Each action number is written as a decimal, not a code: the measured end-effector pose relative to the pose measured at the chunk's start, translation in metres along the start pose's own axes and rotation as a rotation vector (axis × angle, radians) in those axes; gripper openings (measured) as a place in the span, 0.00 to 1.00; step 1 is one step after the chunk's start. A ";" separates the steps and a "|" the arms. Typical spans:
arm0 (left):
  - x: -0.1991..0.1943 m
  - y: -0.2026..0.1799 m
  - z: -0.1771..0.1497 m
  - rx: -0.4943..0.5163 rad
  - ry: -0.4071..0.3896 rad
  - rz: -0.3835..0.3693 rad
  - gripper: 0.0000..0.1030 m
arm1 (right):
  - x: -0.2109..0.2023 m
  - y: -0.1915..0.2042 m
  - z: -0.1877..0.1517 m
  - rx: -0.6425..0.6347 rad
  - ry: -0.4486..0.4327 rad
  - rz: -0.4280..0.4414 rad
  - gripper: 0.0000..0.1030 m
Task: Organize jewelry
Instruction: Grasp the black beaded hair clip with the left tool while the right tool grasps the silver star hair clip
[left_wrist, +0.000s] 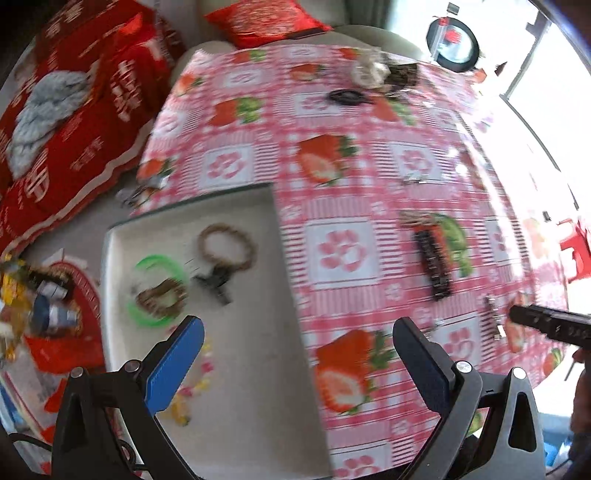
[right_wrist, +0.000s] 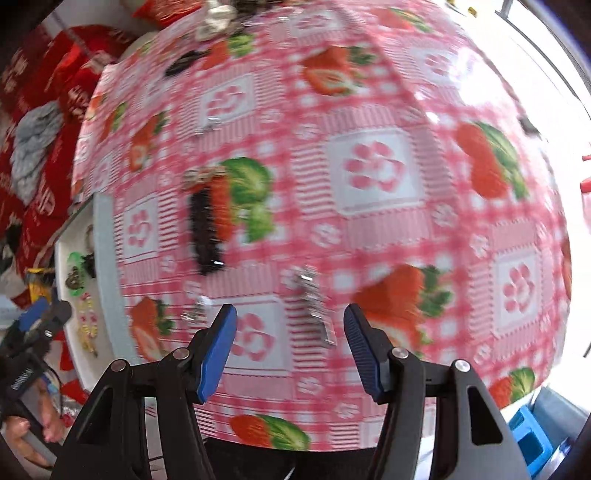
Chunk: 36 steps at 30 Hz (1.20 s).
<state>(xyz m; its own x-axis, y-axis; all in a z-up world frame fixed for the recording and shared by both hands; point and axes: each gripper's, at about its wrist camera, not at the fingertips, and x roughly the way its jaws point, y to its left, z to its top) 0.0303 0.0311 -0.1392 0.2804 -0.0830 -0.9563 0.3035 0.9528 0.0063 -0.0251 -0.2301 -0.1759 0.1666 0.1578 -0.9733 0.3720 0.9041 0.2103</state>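
Observation:
A white tray (left_wrist: 258, 387) lies on the table's left part and holds a brown bead bracelet (left_wrist: 226, 245), a green bangle (left_wrist: 160, 291), a dark clip (left_wrist: 216, 280) and a pastel bead string (left_wrist: 192, 384). My left gripper (left_wrist: 297, 354) is open and empty above the tray's right edge. My right gripper (right_wrist: 290, 345) is open and empty just above a silver clip (right_wrist: 314, 306) on the cloth. A black hair clip (right_wrist: 205, 229) and a small silver piece (right_wrist: 195, 312) lie to its left. The right gripper's tip also shows in the left wrist view (left_wrist: 550, 325).
The table wears a pink strawberry-print cloth (left_wrist: 369, 177). At its far end lie a black ring (left_wrist: 347, 98) and a heap of trinkets (left_wrist: 384, 72). Red boxes (left_wrist: 74, 110) and a red basket (left_wrist: 55, 317) stand left of the table. A blue stool (right_wrist: 532, 439) is at the lower right.

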 end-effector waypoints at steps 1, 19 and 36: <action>0.000 -0.006 0.003 0.008 0.003 -0.009 1.00 | 0.000 -0.006 -0.002 0.012 0.000 -0.004 0.62; 0.043 -0.088 0.029 0.015 0.110 -0.047 1.00 | 0.009 -0.032 -0.018 -0.014 0.012 -0.021 0.62; 0.086 -0.115 0.043 -0.005 0.172 -0.060 0.94 | 0.030 -0.026 -0.020 -0.067 0.031 -0.028 0.62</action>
<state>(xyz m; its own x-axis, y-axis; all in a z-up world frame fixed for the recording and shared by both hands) 0.0584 -0.0984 -0.2093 0.1022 -0.0890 -0.9908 0.3100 0.9492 -0.0532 -0.0482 -0.2411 -0.2120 0.1282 0.1434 -0.9813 0.3144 0.9326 0.1774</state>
